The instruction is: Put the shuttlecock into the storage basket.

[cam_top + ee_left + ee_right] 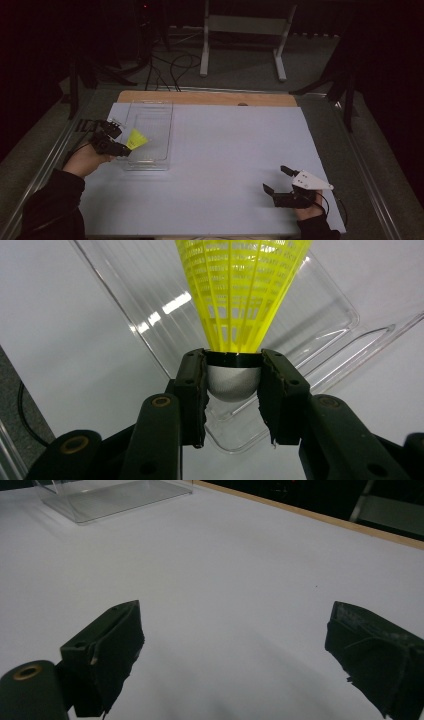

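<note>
A yellow shuttlecock [136, 139] with a white cork base [233, 381] is clamped by its base in my left gripper [121, 142], which hangs over the near left side of a clear plastic tray [152, 159]. In the left gripper view the yellow skirt [240, 290] points away over the tray [320, 305], and both pads squeeze the cork. My right gripper [279, 180] rests low at the table's near right, jaws wide apart with nothing between them [235, 645]. The tray's corner [110, 497] shows far off in the right gripper view.
A white sheet [225, 150] covers the table, with a wooden edge [210, 97] at the far side. Metal rails [370, 170] run along both sides. A white stand [245, 30] and cables [170, 70] lie on the floor beyond.
</note>
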